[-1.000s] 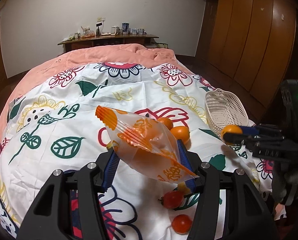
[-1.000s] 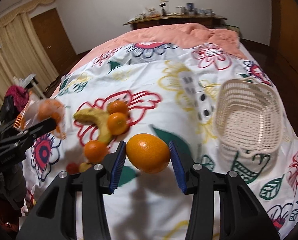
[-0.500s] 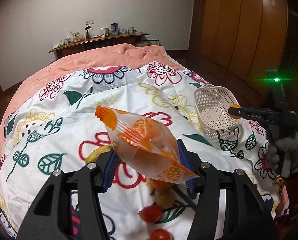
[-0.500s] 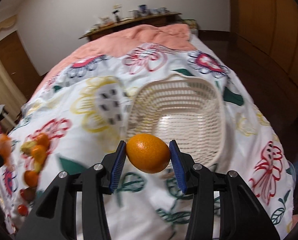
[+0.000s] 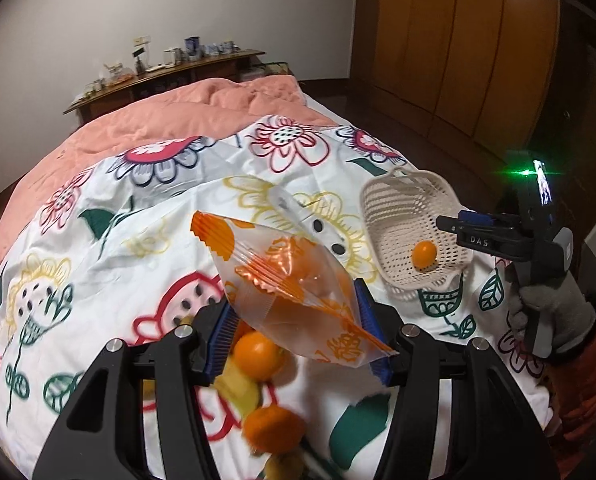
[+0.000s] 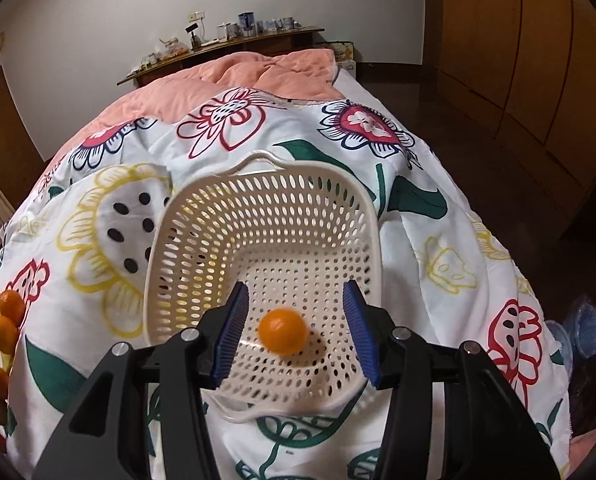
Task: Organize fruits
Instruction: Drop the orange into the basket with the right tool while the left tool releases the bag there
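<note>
Orange dropped, bag up next

Right gripper [image 6: 295, 334] jaws are spreading, clear of the orange [image 6: 283, 331] lying in the basket [image 6: 257, 216]; lift straight out. Left gripper [image 5: 293, 340] pinches the bag [image 5: 285, 284] over loose fruit [image 5: 257, 354] on the bed [image 5: 137, 240]

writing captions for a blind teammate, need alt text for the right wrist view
An orange lies inside a white perforated basket on a floral bedspread, below the right gripper, whose blue fingers are opening and clear of it. More oranges sit at the far left edge.
</note>
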Demonstrator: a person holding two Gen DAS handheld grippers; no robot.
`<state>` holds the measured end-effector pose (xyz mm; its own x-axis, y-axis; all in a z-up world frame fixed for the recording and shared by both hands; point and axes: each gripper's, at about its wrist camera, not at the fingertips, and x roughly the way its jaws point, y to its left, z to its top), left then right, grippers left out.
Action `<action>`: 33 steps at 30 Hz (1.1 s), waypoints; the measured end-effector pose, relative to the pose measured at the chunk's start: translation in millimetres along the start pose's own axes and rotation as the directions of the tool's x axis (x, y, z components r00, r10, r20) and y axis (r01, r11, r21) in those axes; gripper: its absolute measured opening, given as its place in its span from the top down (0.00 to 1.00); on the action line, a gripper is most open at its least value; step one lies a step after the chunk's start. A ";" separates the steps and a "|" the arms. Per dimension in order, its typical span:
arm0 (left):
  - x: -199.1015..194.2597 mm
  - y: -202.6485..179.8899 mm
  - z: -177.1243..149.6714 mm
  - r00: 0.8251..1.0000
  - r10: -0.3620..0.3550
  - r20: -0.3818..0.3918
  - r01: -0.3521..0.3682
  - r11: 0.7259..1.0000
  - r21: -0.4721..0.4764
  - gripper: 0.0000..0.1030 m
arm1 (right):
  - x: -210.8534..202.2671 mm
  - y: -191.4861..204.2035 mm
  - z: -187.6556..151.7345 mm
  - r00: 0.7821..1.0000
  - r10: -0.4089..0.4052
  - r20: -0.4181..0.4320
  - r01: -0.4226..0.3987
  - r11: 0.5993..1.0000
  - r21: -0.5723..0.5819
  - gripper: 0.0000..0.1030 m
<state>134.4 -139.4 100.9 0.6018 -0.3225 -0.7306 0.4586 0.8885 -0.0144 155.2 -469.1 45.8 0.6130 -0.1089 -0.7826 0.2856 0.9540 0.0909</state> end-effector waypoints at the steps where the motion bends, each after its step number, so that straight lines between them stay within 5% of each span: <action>1: 4.9 -4.1 5.7 1.000 -0.006 -0.007 0.006 1.000 0.012 0.45 | 0.9 -2.1 0.5 1.000 0.003 0.001 -0.003 1.000 0.008 0.52; 11: 65.3 -56.8 57.6 0.991 -0.104 -0.088 0.115 0.985 0.130 0.45 | -0.9 -11.0 8.1 0.997 0.023 0.069 -0.026 0.999 0.041 0.49; 28: 167.2 -116.0 91.3 0.949 -0.193 -0.248 0.246 0.947 0.206 0.45 | 1.1 -36.4 11.1 0.992 0.000 0.124 -0.019 0.988 0.150 0.48; 33: 172.6 -108.8 100.1 0.950 -0.208 -0.233 0.249 0.955 0.161 0.31 | 3.3 -37.2 9.9 0.993 -0.006 0.121 -0.013 0.988 0.155 0.48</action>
<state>253.8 -324.4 44.7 0.3241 -0.4156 -0.8499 0.6928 0.7160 -0.0859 153.9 -507.7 46.0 0.6958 -0.1480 -0.7028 0.3886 0.9006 0.1950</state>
